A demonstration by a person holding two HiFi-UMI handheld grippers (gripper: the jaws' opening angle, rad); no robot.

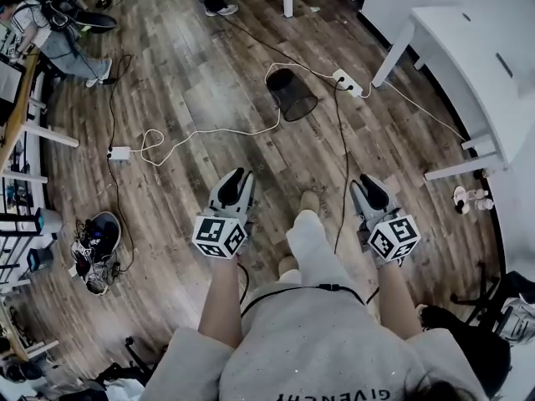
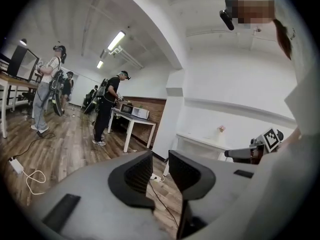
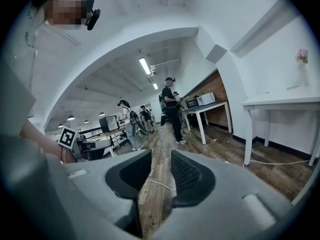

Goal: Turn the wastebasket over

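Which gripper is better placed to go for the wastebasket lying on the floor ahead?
Left, marginally. The wastebasket lies on its side ahead, apart from both grippers; the left gripper sits slightly nearer it. A black cable runs between it and the right gripper. Both are open and empty.

The plank floor [image 1: 192, 98] carries a black mesh wastebasket [image 1: 294, 93], which lies on its side. A white power strip [image 1: 347, 82] lies just beside it. A white cable [image 1: 209, 132] runs from there in loops to a small adapter [image 1: 119, 153]. A dark bag [image 1: 100, 241] sits at the left, and a white table [image 1: 468, 57] stands at the right.
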